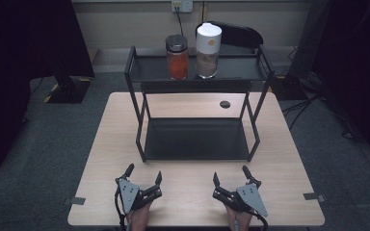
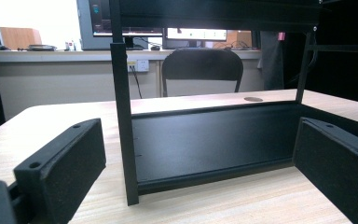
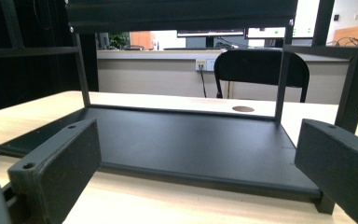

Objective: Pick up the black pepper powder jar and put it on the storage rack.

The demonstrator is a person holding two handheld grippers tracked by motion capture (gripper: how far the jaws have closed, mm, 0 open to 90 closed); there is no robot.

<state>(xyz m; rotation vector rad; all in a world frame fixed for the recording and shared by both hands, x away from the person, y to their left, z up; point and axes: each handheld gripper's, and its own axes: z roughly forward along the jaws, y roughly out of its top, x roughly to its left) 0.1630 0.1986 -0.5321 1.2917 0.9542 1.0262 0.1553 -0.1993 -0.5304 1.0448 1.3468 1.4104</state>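
Note:
A black two-tier metal rack [image 1: 139, 130] stands in the middle of the wooden table [image 1: 289, 163]. On its top shelf stand a jar of orange-red contents with a dark lid [image 1: 177, 57] and a taller jar with a white lid and brown contents [image 1: 208, 50]. The lower shelf [image 2: 214, 140] [image 3: 186, 140] holds nothing. My left gripper [image 1: 144, 174] rests near the table's front edge, open, nothing between its jaws. My right gripper [image 1: 231, 174] lies level with it on the right, open too. Both point at the rack.
A dark round hole [image 1: 225, 104] is set in the tabletop behind the rack. A black chair [image 2: 200, 70] stands beyond the table's far edge. Tape tabs [image 1: 315, 196] mark the front corners. Cables and stand bases lie on the grey floor around.

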